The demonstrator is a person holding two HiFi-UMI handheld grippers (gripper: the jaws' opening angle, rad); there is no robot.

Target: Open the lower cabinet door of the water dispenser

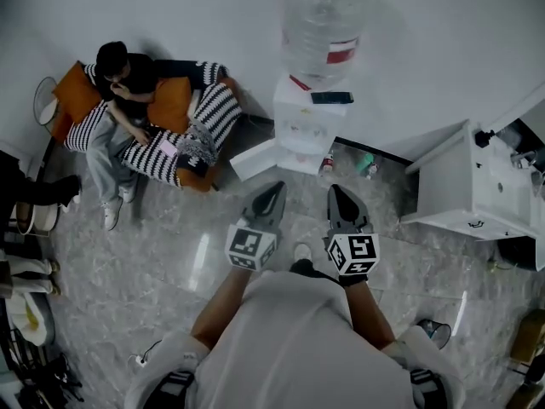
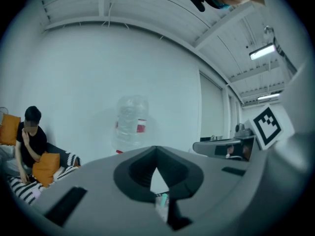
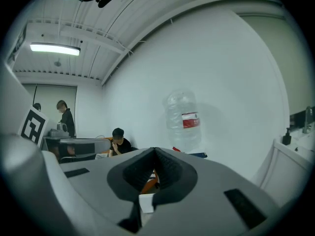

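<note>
Wearer: a person in a white shirt (image 1: 285, 331), seen from above, arms reaching forward, one tool in each hand.
Marker cubes: a white cube with black square markers (image 1: 251, 247) sits on the left tool and a matching cube (image 1: 353, 254) on the right one, side by side but apart.
Left hand-held gripper (image 1: 274, 187): grey and black, pointing toward the dispenser. Its own view shows the jaws narrow, tips meeting, with nothing between them.
Right hand-held gripper (image 1: 336, 191): the same build, just beside the left one. Its jaws are drawn together too, and it grips nothing.
Floor: glossy grey marble-patterned tiles (image 1: 170, 262) lie between the wearer and the dispenser.
Lower cabinet door: a flat white panel (image 1: 255, 158) at the dispenser's base, swung out toward the picture's left and standing clear of both tools.
Water dispenser: a white boxy floor-standing unit (image 1: 308, 122) against the wall, ahead of both tools and touched by neither.
Phone: a black slab (image 1: 332, 98) lies on the dispenser's top, beside the bottle.
Bottle: a large clear plastic water bottle with a red label (image 1: 324, 32) stands inverted on the dispenser.
Sofa: a black-and-white striped seat with orange cushions (image 1: 217, 113) stands left of the dispenser, with a person in a black top (image 1: 128, 79) sitting on it.
Side unit: a white cabinet (image 1: 464, 181) stands to the right, its door ajar.
Wall: plain white (image 1: 443, 41).
</note>
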